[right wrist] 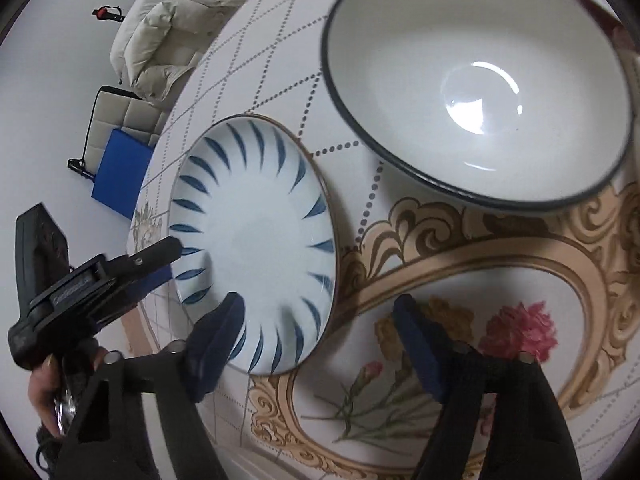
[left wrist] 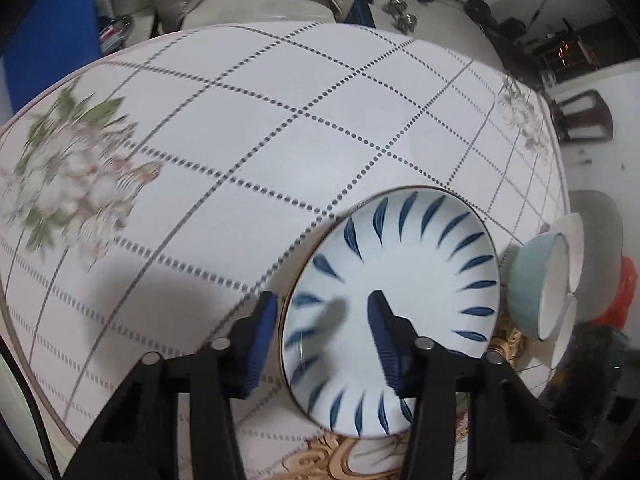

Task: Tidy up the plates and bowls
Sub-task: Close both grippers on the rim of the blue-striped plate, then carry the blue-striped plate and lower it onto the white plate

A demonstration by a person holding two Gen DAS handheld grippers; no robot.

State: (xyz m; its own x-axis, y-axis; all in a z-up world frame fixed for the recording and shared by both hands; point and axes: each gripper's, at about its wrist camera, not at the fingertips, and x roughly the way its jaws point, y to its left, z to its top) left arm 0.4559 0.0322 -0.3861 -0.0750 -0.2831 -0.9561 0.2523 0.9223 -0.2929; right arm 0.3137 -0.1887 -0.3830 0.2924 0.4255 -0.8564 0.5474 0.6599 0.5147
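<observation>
Between the spread fingers of the left gripper (left wrist: pixel 322 332): near rim of blue-leaf plate (left wrist: pixel 394 300), one finger outside, one over the plate, not clamped. Right gripper (right wrist: pixel 320 332): spread wide, holding nothing, above the tablecloth (right wrist: pixel 460 264). Beyond: white bowl (right wrist: pixel 476 80).

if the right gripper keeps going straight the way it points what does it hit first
Most likely the big white bowl with the dark rim, which sits ahead of the open right gripper. Before that there is only bare tablecloth. The blue-striped plate lies left of the line. Depth is uncertain.
</observation>
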